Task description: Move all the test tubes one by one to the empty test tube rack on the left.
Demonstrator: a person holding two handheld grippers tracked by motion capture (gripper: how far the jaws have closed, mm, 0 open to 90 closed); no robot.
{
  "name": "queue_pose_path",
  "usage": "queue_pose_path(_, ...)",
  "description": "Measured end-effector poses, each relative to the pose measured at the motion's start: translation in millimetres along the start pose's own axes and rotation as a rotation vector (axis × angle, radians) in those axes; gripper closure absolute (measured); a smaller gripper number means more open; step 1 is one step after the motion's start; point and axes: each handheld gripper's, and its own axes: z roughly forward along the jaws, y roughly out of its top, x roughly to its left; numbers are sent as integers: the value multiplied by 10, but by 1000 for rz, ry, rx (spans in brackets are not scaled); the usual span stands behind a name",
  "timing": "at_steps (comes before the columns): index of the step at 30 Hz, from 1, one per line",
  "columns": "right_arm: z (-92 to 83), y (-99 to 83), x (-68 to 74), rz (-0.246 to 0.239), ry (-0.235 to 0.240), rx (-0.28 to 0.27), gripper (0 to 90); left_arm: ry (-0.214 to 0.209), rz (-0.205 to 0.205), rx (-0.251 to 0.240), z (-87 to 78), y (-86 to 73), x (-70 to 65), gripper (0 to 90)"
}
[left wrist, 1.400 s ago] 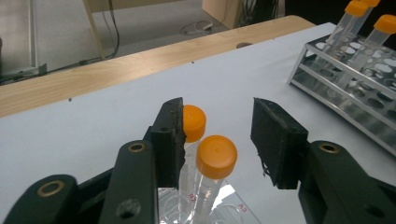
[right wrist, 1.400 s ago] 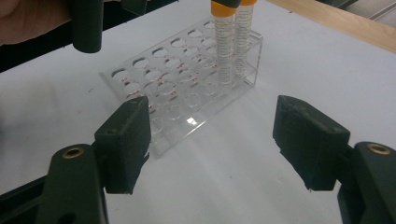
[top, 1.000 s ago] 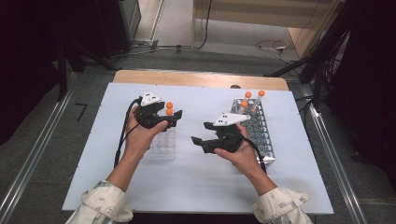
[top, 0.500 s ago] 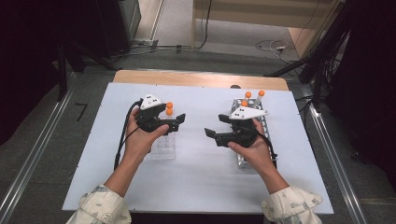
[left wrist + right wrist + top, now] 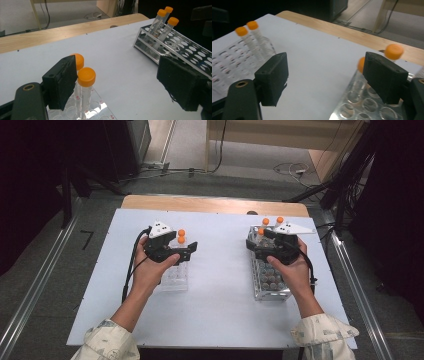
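Both claws gape empty: the left claw [image 5: 117, 87] over the clear rack [image 5: 175, 279] at 9 o'clock, the right claw [image 5: 327, 82] over the metal rack [image 5: 270, 281] at 3 o'clock on the bench [image 5: 220, 285].

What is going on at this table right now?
A person holds a tool in each hand over a white table. The left tool hangs open beside two orange-capped tubes in a clear plastic rack. The right tool is open over a metal rack holding three more capped tubes. Neither grips anything.
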Motion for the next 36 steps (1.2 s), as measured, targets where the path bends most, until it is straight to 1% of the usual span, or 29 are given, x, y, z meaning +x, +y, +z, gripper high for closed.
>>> queue_pose_path(4, 53, -27, -124, 15, -56, 9, 193, 12, -1, -4, 8, -3, 13, 179)
queue_pose_path(5, 82, -37, -147, 10, -76, 12, 195, 14, -3, -4, 10, -4, 16, 180)
queue_pose_path(7, 144, -56, -200, 15, -106, 25, 197, 15, -2, -5, 13, -8, 14, 180)
queue_pose_path(8, 180, -67, -229, 22, -113, 32, 200, 14, -1, -5, 14, -11, 12, 180)
queue_pose_path(11, 289, -99, -304, 24, -149, 63, 219, 11, -2, -8, 10, -12, 8, 180)
queue_pose_path(13, 347, -115, -343, 34, -151, 75, 241, 11, -3, -9, 5, -11, 9, 180)
queue_pose_path(17, 428, -145, -394, 31, -160, 101, 287, 10, -1, -9, 4, -13, 13, 180)
queue_pose_path(19, 454, -154, -411, 38, -151, 117, 317, 9, -2, -9, 6, -13, 12, 180)
queue_pose_path(21, 456, -146, -414, 30, -153, 106, 342, 7, -2, -9, 9, -14, 9, 180)
queue_pose_path(22, 459, -143, -413, 28, -147, 108, 375, 7, -4, -9, 12, -16, 5, 180)
queue_pose_path(26, 484, -140, -405, 14, -139, 145, 487, 4, 3, -6, 16, -17, -3, 180)
queue_pose_path(30, 503, -134, -394, -6, -132, 168, 582, 4, 4, -4, 19, -18, -6, 180)
queue_pose_path(33, 516, -133, -387, -14, -131, 182, 630, 2, 1, -3, 21, -20, -6, 180)
queue_pose_path(36, 523, -132, -384, -17, -129, 187, 661, 1, 4, -2, 17, -20, -8, 180)
